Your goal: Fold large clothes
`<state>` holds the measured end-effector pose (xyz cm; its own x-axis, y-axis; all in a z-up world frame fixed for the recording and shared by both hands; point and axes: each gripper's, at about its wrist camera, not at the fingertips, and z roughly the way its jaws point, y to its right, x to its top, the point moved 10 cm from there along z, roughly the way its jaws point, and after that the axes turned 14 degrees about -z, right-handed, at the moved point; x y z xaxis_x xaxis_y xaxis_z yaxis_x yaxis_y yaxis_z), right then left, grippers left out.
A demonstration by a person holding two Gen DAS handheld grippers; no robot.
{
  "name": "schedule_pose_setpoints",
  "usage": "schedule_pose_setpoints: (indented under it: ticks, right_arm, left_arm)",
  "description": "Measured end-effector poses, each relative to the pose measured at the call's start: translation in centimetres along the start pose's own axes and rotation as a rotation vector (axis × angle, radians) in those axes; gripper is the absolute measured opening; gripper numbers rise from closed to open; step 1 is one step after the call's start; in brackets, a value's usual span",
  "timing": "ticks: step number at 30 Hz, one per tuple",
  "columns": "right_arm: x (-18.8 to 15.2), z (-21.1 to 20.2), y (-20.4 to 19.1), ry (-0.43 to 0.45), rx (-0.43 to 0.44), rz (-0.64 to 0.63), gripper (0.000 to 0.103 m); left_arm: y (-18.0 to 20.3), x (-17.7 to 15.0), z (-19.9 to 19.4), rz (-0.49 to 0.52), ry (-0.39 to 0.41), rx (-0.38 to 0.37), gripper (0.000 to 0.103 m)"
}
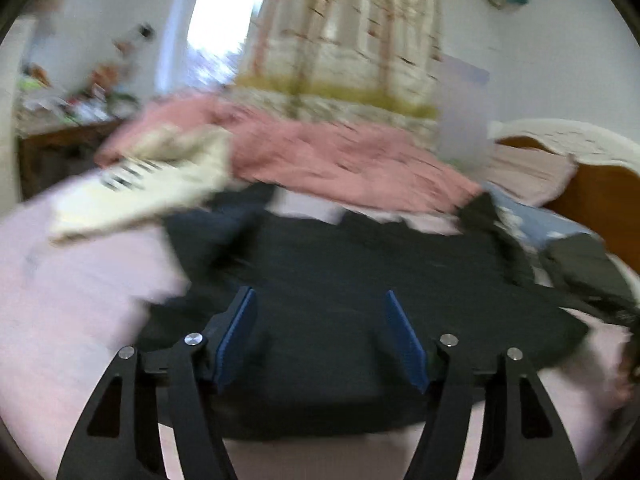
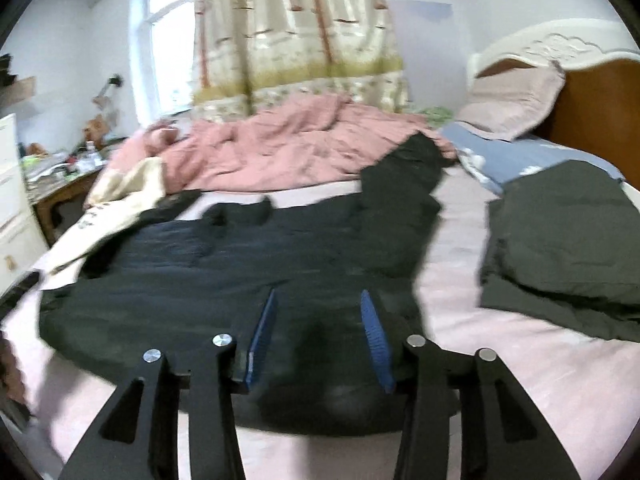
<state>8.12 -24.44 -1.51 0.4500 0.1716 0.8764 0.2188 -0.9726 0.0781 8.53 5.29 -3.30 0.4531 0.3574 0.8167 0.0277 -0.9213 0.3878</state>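
A large black garment (image 2: pixel 240 264) lies spread flat on the pink bedsheet (image 2: pixel 500 380), one sleeve (image 2: pixel 404 184) stretching toward the far right. My right gripper (image 2: pixel 319 292) hovers over its near hem, open, with no cloth between the blue pads (image 2: pixel 376 336). The left wrist view is motion-blurred. There the same black garment (image 1: pixel 340 264) fills the middle, and my left gripper (image 1: pixel 320 292) stands open above its near edge, pads (image 1: pixel 236 336) wide apart and holding nothing.
A dark grey-green garment (image 2: pixel 568 240) lies on the bed's right side. A crumpled pink duvet (image 2: pixel 280 144) and a cream garment (image 2: pixel 120 196) lie behind. Pillows (image 2: pixel 516 104) rest against the wooden headboard (image 2: pixel 592 112). A cluttered desk (image 2: pixel 60 172) stands at the left.
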Motion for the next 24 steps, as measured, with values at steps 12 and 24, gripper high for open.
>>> schedule_pose_setpoints:
  ticks: [12, 24]
  right_arm:
    - [-1.6, 4.2, -7.7, -0.116, 0.044, -0.127, 0.059]
    - [-6.1, 4.7, -8.6, -0.256, 0.051, -0.206, 0.068]
  left_arm:
    - [5.0, -6.5, 4.7, 0.157, -0.157, 0.042, 0.067]
    - [4.9, -9.6, 4.7, 0.264, -0.226, 0.097, 0.068]
